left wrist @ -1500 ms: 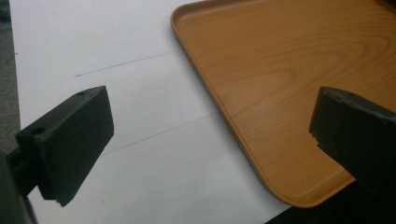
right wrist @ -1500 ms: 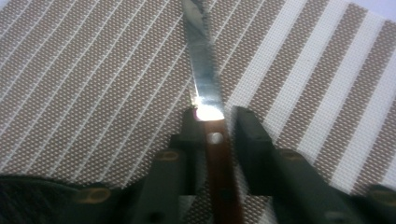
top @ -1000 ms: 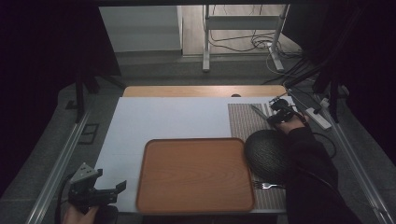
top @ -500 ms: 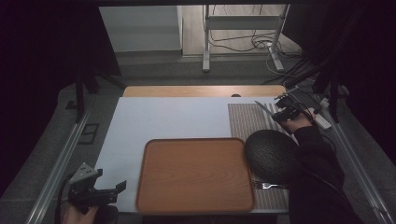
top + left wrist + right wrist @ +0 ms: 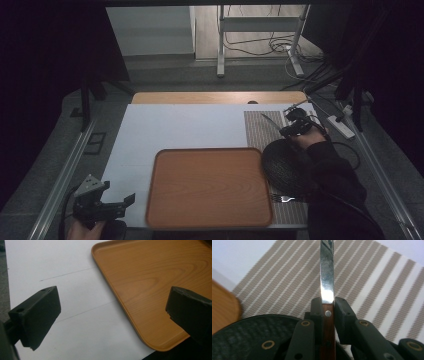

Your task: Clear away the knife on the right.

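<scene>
holding a knife (image 5: 327,282) by its wooden handle, the right gripper (image 5: 295,125) has its jaws clamped tight on it, blade pointing straight out along the jaws over the striped placemat (image 5: 372,280). the dark plate (image 5: 287,167) sits just below and to its near side, so i'd guess the knife goes down beside that. left gripper (image 5: 107,207) is well off by the tray (image 5: 150,282), jaws spread wide with nothing in them.

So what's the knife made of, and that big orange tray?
The knife looks like it has a polished steel blade, since it mirrors light, and a reddish wood handle with a metal rivet, clamped in the right hand-held gripper. The tray shows wood grain under a smooth satin finish; it could be real wood or a printed laminate.
</scene>
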Demonstrator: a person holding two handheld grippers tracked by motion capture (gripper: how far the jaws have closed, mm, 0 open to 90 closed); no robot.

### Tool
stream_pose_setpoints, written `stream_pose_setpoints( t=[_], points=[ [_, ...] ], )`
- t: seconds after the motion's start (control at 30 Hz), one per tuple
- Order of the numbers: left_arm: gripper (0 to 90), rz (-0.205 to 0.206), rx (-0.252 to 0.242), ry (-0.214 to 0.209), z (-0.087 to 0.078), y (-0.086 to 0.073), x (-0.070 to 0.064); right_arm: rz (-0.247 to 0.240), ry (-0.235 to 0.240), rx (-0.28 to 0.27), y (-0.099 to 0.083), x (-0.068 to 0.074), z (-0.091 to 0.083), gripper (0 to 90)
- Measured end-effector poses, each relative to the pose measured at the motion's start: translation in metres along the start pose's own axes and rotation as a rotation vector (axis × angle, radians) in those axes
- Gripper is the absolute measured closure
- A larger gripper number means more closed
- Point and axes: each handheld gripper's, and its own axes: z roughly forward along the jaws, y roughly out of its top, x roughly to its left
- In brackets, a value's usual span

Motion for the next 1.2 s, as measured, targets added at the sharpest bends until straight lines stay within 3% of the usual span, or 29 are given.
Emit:
stream_pose_setpoints(
  t=[0.53,0.9,1.2],
  points=[
    [0.7,-0.003,-0.003,-0.003,0.0,0.0,0.0,-0.02,0.067,0.006,-0.013,0.043,-0.007,77.4],
    [0.8,-0.003,-0.002,-0.003,0.0,0.0,0.0,-0.074,0.118,0.005,-0.025,0.09,-0.019,77.4],
    [0.8,-0.005,-0.001,-0.001,0.0,0.0,0.0,-0.101,0.145,0.006,-0.032,0.117,-0.024,77.4]
  ],
)
